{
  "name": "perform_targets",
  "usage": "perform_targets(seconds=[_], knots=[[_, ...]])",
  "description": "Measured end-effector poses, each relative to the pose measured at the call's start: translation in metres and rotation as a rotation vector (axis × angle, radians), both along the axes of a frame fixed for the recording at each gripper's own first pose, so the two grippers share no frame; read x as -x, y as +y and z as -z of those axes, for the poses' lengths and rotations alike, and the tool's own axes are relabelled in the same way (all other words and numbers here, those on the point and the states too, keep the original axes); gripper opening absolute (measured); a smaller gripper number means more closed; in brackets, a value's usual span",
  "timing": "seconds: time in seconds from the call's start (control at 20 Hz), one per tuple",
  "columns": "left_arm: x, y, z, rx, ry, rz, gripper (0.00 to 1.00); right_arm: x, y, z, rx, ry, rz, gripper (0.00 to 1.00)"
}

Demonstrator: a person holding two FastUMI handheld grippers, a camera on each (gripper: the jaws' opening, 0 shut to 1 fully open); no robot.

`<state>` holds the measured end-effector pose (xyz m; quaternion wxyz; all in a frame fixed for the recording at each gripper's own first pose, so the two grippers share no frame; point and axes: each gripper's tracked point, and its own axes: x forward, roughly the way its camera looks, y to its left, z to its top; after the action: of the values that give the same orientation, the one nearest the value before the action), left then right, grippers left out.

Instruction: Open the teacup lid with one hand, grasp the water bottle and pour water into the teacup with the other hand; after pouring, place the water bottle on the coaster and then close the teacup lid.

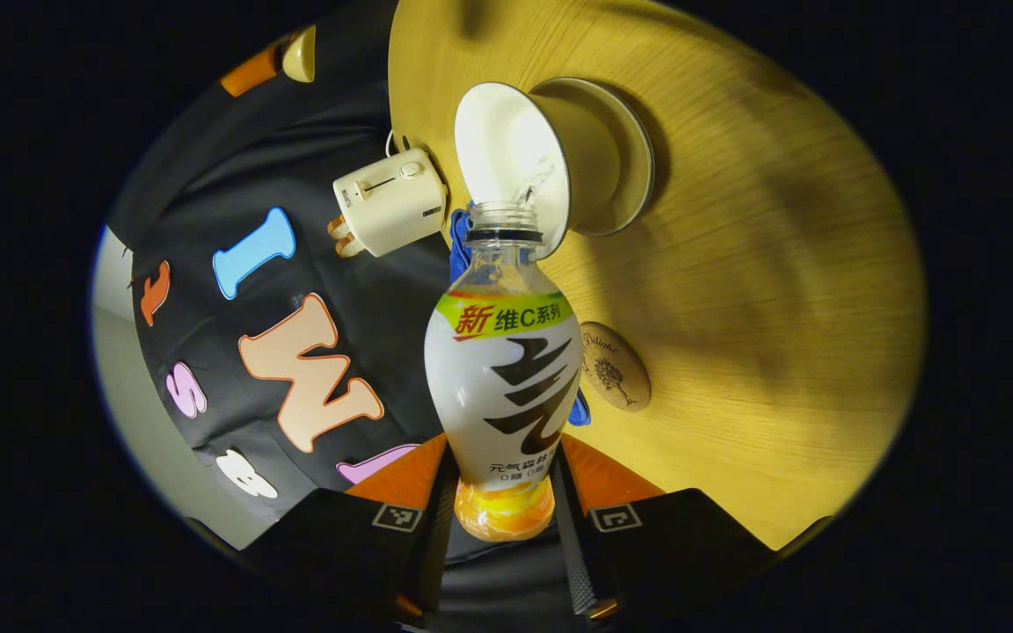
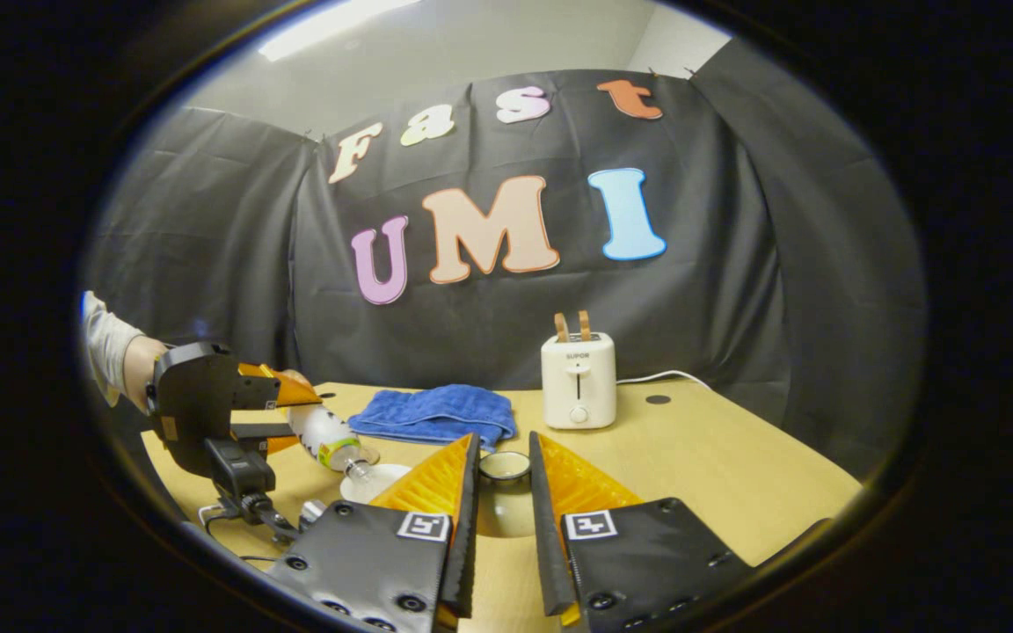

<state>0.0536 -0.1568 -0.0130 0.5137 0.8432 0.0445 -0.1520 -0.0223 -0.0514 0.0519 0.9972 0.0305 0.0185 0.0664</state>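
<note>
My left gripper is shut on the lower body of an uncapped water bottle, which is tipped so its mouth hangs over the rim of the white teacup. A thin stream of water runs into the cup, which stands on its saucer. The round cork coaster lies on the table close by the bottle. In the right gripper view, my right gripper is shut on the teacup lid, held just above the table. Farther left there, the left gripper tilts the bottle over the teacup.
A cream toaster with two slices in it stands at the back of the wooden table, its cord trailing right. A folded blue towel lies left of the toaster. A person's hand and sleeve hold the left gripper.
</note>
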Motion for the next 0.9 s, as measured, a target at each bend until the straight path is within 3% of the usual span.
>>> perform_targets(seconds=[0.6, 0.9], knots=[[0.001, -0.002, -0.022, -0.143, -0.043, 0.006, 0.54, 0.0, 0.004, 0.002, 0.003, 0.005, -0.013, 0.33], [0.0, -0.006, -0.027, -0.157, -0.05, 0.012, 0.54, 0.0, 0.003, 0.003, 0.004, 0.011, -0.012, 0.34]])
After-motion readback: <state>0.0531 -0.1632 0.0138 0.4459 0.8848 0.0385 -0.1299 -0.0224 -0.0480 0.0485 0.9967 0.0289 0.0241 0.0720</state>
